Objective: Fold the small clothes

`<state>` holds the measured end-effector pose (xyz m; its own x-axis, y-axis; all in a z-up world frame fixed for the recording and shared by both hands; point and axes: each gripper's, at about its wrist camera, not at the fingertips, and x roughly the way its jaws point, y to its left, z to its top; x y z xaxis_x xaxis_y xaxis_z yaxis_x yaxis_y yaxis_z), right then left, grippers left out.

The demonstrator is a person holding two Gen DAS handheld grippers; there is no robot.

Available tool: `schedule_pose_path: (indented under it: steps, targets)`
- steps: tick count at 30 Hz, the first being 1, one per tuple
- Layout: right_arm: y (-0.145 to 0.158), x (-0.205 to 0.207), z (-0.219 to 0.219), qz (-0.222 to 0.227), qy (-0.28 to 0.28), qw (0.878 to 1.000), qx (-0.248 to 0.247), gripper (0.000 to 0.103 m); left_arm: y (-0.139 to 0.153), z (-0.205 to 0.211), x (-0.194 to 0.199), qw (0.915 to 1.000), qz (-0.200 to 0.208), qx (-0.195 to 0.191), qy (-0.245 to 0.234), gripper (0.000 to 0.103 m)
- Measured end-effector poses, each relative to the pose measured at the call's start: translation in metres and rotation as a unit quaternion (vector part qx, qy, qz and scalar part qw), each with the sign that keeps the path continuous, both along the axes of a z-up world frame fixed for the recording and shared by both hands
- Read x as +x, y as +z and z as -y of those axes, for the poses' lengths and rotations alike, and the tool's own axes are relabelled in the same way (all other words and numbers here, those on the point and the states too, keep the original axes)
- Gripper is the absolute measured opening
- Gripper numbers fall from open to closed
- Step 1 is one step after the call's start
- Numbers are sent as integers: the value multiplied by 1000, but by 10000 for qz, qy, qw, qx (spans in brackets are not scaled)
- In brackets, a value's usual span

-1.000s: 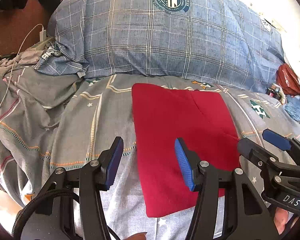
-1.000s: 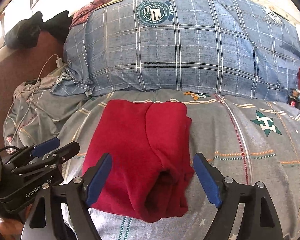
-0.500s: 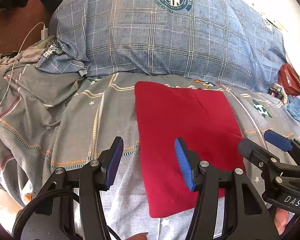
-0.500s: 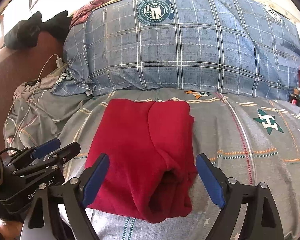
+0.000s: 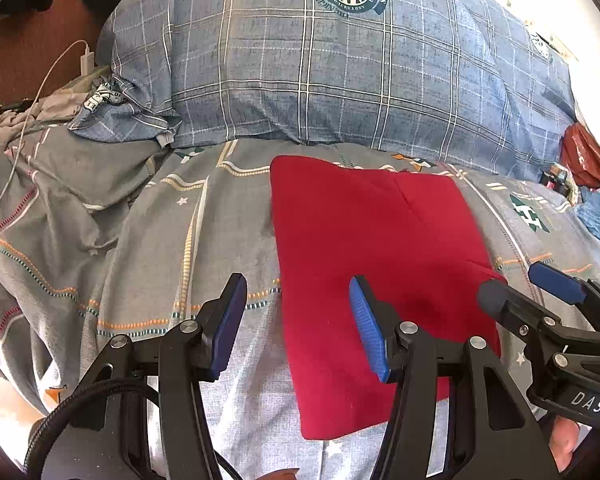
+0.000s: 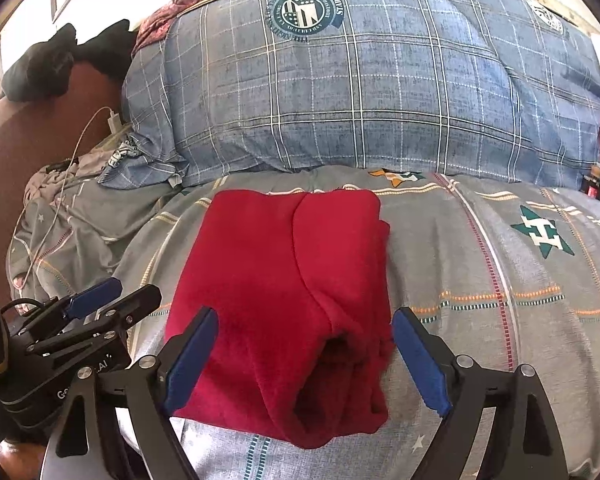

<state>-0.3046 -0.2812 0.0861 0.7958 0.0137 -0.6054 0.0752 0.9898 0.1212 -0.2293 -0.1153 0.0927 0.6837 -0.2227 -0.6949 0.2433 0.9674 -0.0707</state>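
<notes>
On the bed (image 6: 500, 264), the folded red garment (image 6: 284, 280) runs lengthwise away from me, between my right tongs (image 6: 304, 360); left tongs (image 5: 296, 328) straddle its left edge. Both gape empty.

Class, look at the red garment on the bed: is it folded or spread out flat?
Folded. The red garment lies as a compact rectangle, one panel lapped over another along a seam, with doubled layers at its near edge.

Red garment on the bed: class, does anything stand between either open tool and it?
Nothing visible does. The red garment lies exposed on the bedspread, directly ahead of the right tool; the left tool straddles its left edge.
</notes>
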Motion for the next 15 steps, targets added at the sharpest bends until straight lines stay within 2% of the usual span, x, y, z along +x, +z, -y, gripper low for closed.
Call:
schedule_pose_path:
  steps: [15]
  targets:
    - [-2,3,0,-80,36,10000,-3,87,0,6,0,9999,27,64,-73,54]
